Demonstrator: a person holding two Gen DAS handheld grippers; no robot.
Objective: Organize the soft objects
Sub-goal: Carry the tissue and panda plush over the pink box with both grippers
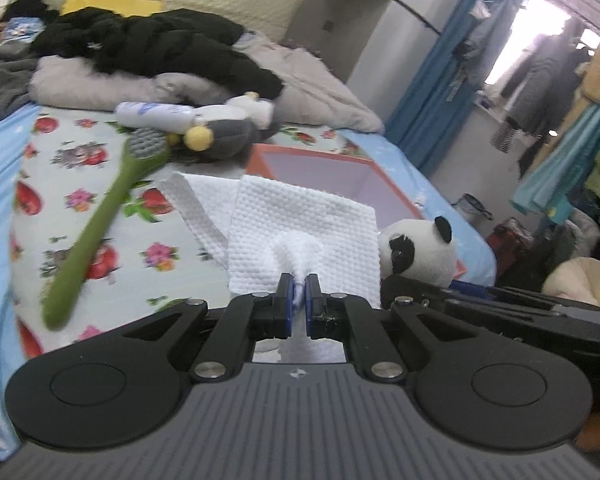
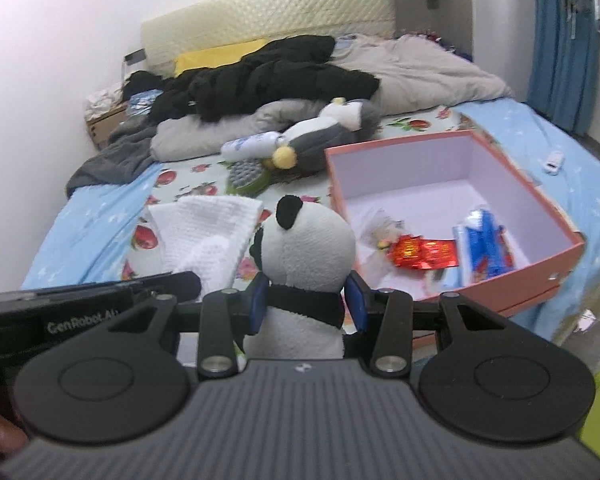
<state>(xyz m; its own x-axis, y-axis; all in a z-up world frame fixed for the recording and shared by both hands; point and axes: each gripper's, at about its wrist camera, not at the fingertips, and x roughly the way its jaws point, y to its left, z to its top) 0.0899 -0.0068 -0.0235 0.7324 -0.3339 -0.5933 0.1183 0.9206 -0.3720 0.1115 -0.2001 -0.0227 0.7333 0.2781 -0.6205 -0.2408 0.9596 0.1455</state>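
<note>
My left gripper (image 1: 299, 286) is shut on a bunched fold of a white waffle-weave towel (image 1: 300, 220), which hangs lifted over the bed. My right gripper (image 2: 307, 297) is shut on the neck of a panda plush (image 2: 306, 248), held up in front of the camera; the same panda (image 1: 418, 250) shows at the right of the left wrist view. The towel (image 2: 208, 232) appears left of the panda. A pink box (image 2: 456, 208) lies open on the bed to the right, with snack packets (image 2: 424, 254) inside. A grey penguin plush (image 2: 320, 140) lies further back.
A green long-handled brush (image 1: 100, 224) lies on the floral sheet (image 1: 100, 168), with a white bottle (image 1: 156, 114) behind it. Black and grey bedding (image 2: 268, 76) is piled toward the headboard. A small white device (image 2: 553, 160) rests on the blue sheet. Clothes hang at far right (image 1: 540, 92).
</note>
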